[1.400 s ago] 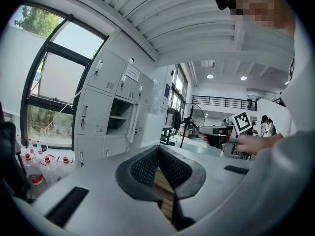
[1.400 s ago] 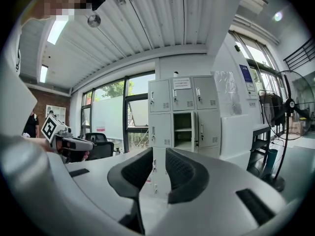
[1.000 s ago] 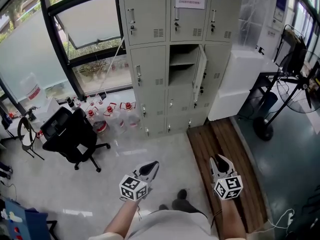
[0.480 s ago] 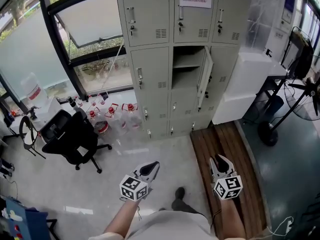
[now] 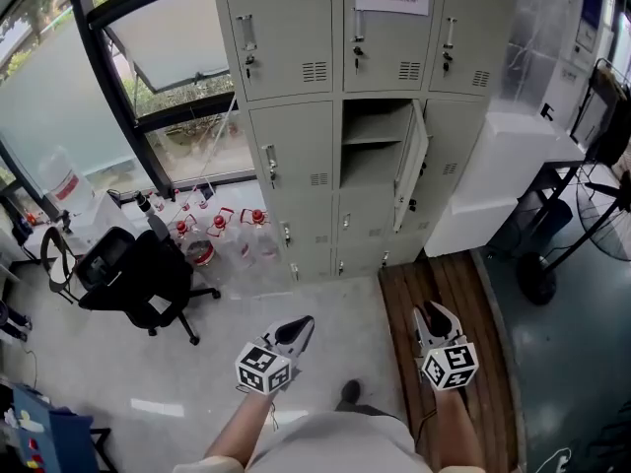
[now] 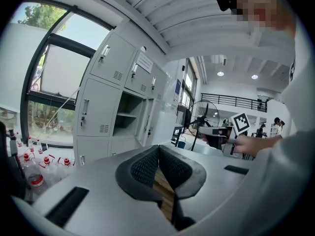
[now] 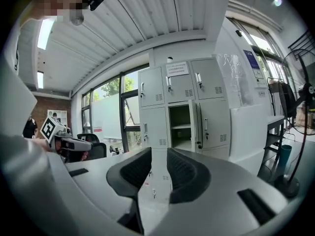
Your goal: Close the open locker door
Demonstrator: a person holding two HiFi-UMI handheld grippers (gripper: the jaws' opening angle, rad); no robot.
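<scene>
The grey locker bank [image 5: 296, 156] stands ahead, across the floor. Its middle compartment [image 5: 373, 146] is open, and the door [image 5: 412, 166] is swung out to the right. Both grippers are held low and well short of the lockers. My left gripper [image 5: 299, 329] is shut, its tips meeting with nothing between them [image 6: 158, 149]. The jaws of my right gripper [image 5: 432, 315] are opening, with a clear gap and nothing in it [image 7: 158, 154]. The right gripper view looks straight at the open compartment [image 7: 179, 124] and the door's edge [image 7: 193, 124].
A black office chair [image 5: 138, 274] and several red-capped water bottles [image 5: 222, 227] stand to the left, below the window. A white cabinet [image 5: 493, 175] and a standing fan [image 5: 552, 254] are on the right. A wooden floor strip [image 5: 449, 294] runs under my right gripper.
The lockers have grown larger and shifted right in the head view: I have come nearer. Both grippers keep their places in the view.
</scene>
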